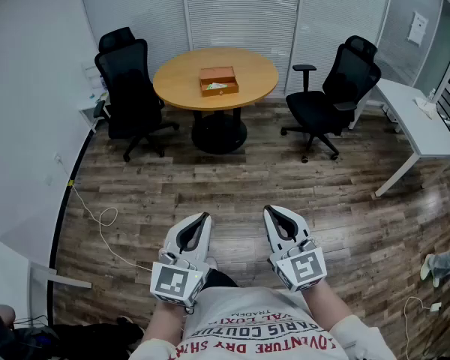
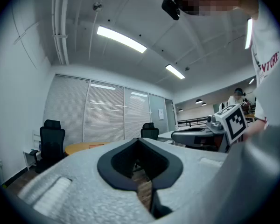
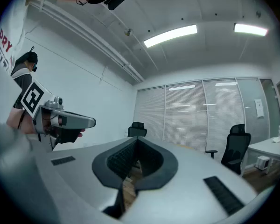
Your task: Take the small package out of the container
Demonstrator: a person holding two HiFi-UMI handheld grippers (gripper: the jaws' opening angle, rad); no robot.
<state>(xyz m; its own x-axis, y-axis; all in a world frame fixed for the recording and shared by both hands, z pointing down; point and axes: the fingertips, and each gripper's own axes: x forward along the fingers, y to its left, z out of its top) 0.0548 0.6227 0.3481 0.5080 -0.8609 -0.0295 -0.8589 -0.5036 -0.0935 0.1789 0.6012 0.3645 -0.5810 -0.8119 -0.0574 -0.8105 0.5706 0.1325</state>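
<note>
The pale package (image 1: 219, 86) lies in the wooden box (image 1: 217, 71) on the round table (image 1: 178, 79), well ahead of both claws. My left claw (image 1: 201, 220) and right claw (image 1: 273, 213) are pressed together, empty. I'd close the distance first, then part one above the box.

- Bright, even light from ceiling strip lamps (image 2: 121, 38) at 11 o'clock in the left gripper view.
- Heavy fisheye bending, dark corners.
- Left tool (image 2: 139, 143) foreground slightly soft.
</note>
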